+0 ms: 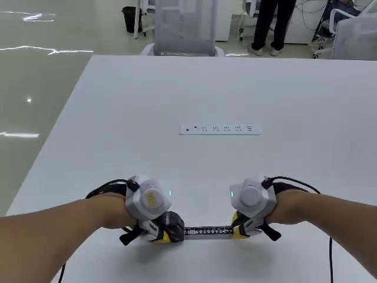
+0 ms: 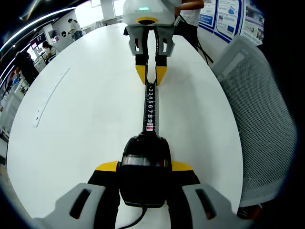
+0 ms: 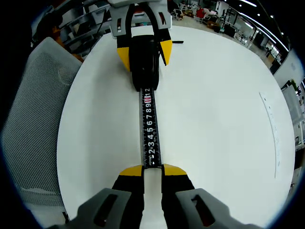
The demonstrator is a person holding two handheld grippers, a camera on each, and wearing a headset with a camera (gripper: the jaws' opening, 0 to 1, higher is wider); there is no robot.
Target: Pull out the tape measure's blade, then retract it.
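Tape measure: black plastic case (image 2: 144, 177) is clamped on both sides by the yellow-tipped left claw (image 2: 144, 166), over the near part of the white tabletop (image 1: 235, 88). Black numbered blade (image 3: 149, 126) runs a short length to the right claw (image 3: 152, 171), which is closed on the blade's tip.

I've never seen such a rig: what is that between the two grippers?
The tape measure's blade, stretched from the black case in the left gripper to the right gripper pinching its tip; both gripper views show its numbers.
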